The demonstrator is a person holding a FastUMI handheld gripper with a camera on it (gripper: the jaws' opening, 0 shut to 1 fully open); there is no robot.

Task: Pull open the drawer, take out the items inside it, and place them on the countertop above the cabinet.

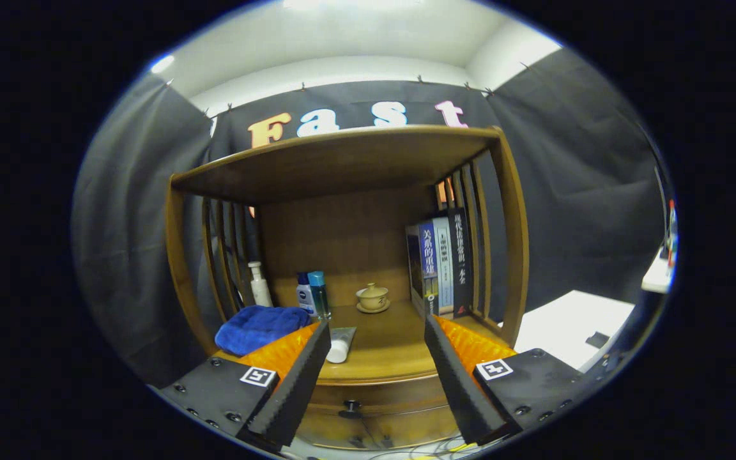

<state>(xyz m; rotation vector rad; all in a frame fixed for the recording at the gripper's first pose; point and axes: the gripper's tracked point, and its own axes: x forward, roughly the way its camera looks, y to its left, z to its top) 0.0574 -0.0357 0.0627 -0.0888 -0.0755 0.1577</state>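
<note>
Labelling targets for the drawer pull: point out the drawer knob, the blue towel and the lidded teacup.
drawer knob (pixel 351 406), gripper view, on the knob's dark round head, between the open gripper's fingers.
blue towel (pixel 259 327), gripper view, on the middle of its folded top.
lidded teacup (pixel 373 298), gripper view, on the cup's side.

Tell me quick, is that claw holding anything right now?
Claw: open and empty, its fingers spread apart in front of the cabinet, above the closed drawer's knob.
</note>
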